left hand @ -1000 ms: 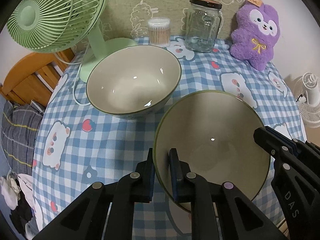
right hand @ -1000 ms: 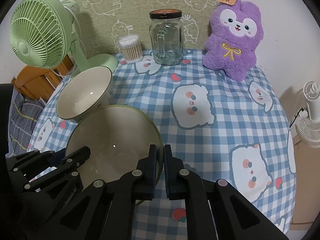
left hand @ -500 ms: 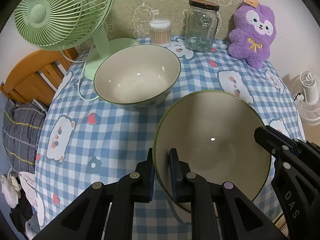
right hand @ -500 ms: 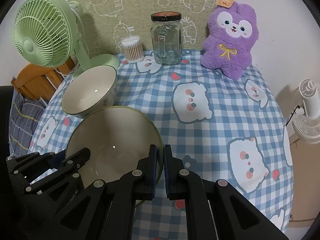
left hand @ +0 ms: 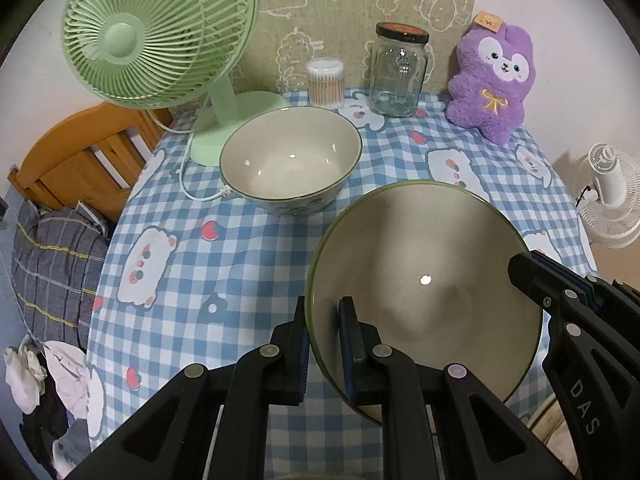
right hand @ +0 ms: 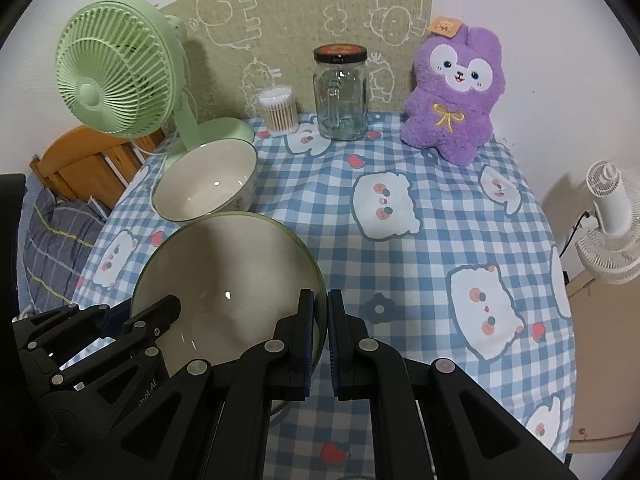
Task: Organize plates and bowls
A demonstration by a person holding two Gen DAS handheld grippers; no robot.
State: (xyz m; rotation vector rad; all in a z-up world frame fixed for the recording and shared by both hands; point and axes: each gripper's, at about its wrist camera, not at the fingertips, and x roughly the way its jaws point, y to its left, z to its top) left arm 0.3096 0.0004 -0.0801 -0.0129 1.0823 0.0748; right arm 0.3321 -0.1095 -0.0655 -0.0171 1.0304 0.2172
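Note:
A large cream bowl with a green rim hangs above the checked tablecloth, held from both sides. My left gripper is shut on its left rim, one finger inside and one outside. On the opposite rim my right gripper is shut the same way; it also shows at the right of the left wrist view. A second cream bowl stands upright on the table beyond the held one, near the fan's base.
A green desk fan stands at the back left, its white cord trailing beside the standing bowl. At the back are a cotton swab tub, a glass jar and a purple plush toy. A wooden chair sits left of the table.
Both grippers have risen with the held bowl and drawn back. The table things look smaller and farther, and more tablecloth shows between the two bowls.

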